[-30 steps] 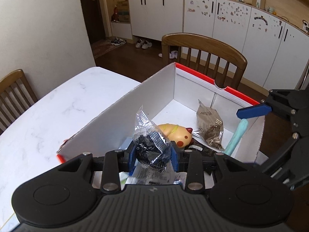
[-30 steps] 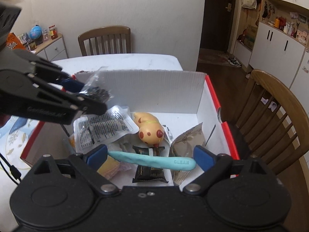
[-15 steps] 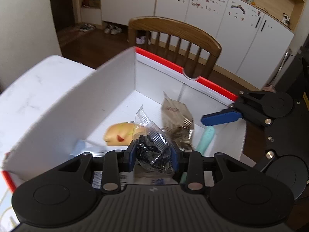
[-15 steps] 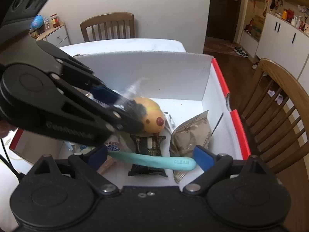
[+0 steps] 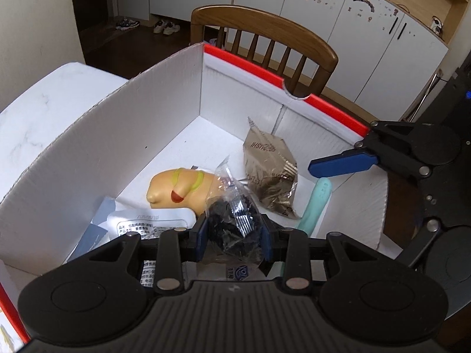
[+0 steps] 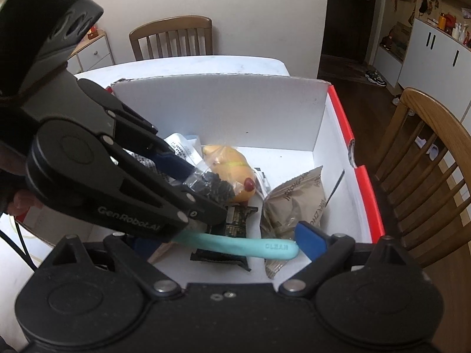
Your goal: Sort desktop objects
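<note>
The left gripper (image 5: 234, 236) is clamped on a clear bag of dark pieces (image 5: 235, 220), held above the floor of the white box (image 5: 123, 135). The right gripper (image 6: 220, 239) stands with jaws apart over the teal "CLEAN" tool (image 6: 244, 245), gripping nothing. Already lying in the box: a yellow toy (image 5: 179, 186), a brown foil pouch (image 5: 269, 170) and a printed white packet (image 5: 147, 225). Judged well advanced; the bag's release remains. Items outside the box cannot be seen.
</note>
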Demonstrator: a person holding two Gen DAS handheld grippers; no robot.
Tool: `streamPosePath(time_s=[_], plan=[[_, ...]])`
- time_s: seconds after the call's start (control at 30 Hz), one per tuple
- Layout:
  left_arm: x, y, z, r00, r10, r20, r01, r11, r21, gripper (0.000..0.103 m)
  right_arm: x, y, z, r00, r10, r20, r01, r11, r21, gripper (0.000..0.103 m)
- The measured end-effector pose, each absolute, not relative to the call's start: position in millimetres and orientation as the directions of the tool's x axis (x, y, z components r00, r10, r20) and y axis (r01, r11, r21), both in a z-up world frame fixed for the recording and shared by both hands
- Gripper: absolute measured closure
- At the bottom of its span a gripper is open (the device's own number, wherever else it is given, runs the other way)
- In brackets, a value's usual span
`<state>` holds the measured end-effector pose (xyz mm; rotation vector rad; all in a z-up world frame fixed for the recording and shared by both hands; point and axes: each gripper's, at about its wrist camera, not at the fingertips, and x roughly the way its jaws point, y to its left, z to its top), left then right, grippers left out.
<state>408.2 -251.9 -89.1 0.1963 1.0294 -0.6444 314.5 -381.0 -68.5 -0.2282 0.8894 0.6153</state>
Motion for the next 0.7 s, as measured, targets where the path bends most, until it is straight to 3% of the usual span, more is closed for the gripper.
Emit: streamPosePath(time_s=[0.47,0.53,0.7], plan=[[407,-244,-93,0.35,-0.372,-0.859,0.567,0.814,-0.121,0.068,308,-381,-60,0.484,0.426,-0.764,-0.616,0.786,0.048,0.005],[406,-243,-93,0.356,-0.368,-0.859,0.567,0.816,-0.114,0.066,307,-383,-59,0.489,0.429,-0.76,-0.615,0.787,0.049,0.005],[404,-240,-88,0.362,-0.365,-0.858,0.561,0.82,-0.112,0.048,304,-387,-55,0.49,0.442,-0.751,-0.617,0.785,0.059,0.005]])
